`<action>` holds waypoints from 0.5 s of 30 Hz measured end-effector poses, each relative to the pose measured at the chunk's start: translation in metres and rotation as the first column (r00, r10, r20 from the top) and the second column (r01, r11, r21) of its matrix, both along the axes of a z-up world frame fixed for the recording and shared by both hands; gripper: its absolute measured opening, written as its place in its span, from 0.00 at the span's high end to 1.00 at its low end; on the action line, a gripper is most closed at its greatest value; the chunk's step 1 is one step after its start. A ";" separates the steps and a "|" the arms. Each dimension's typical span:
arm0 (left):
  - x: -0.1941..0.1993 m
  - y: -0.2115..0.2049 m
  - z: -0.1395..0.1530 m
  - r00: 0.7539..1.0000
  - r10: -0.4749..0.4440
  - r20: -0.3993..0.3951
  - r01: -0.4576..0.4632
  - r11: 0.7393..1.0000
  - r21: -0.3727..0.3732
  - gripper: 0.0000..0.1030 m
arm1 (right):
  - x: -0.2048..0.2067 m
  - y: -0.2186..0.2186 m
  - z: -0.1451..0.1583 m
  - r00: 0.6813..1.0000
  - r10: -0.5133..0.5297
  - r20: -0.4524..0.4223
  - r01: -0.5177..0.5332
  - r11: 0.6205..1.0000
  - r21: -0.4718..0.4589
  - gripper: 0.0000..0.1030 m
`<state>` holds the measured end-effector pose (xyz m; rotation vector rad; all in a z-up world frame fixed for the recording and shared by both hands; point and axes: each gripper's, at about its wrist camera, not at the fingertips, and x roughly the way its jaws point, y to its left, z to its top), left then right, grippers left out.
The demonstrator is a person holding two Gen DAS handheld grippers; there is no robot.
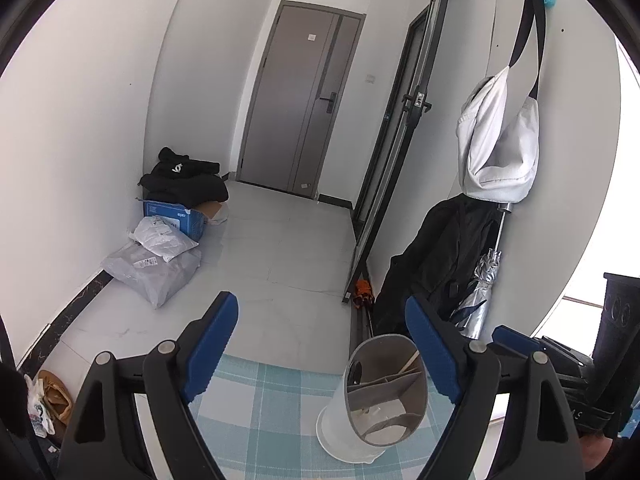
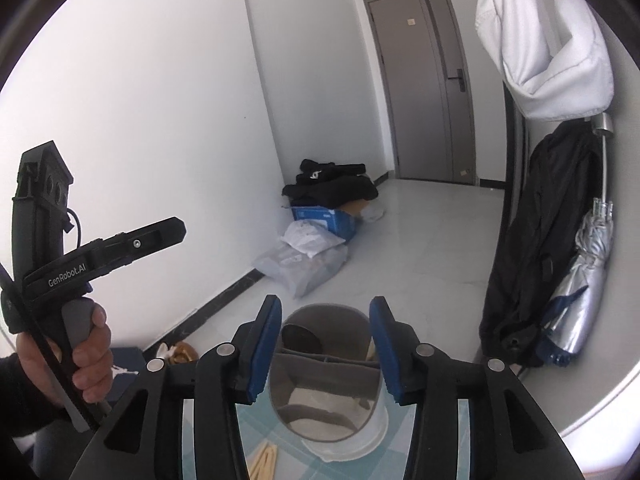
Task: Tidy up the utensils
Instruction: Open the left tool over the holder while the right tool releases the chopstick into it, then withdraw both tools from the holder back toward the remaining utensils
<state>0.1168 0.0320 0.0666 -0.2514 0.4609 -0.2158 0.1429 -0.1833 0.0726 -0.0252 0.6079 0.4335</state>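
A white utensil holder (image 1: 360,408) with grey dividers stands on the blue-checked tablecloth (image 1: 260,420). A dark ladle (image 1: 355,372) and a wooden stick (image 1: 412,360) stand in it. My left gripper (image 1: 320,304) is wide open, with nothing between its blue pads, just left of and above the holder. My right gripper (image 2: 325,308) hangs open over the holder (image 2: 332,376), whose mouth shows between the pads; neither pad presses on it. Pale wooden utensils (image 2: 264,460) lie on the cloth near the front. A hand (image 2: 88,352) holds the left gripper's handle.
On the floor by the left wall lie grey parcels (image 1: 154,268), a blue box (image 1: 176,216) and black clothes (image 1: 184,180). A grey door (image 1: 296,108) closes the hall. A white bag (image 1: 500,140), black coat (image 1: 432,256) and silver umbrella (image 1: 480,288) hang at right.
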 end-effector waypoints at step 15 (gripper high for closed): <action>-0.076 0.004 -0.003 0.993 0.112 -0.033 -0.112 0.994 0.007 0.01 | -0.098 0.010 0.002 0.997 -0.073 0.019 0.072 0.996 0.044 0.27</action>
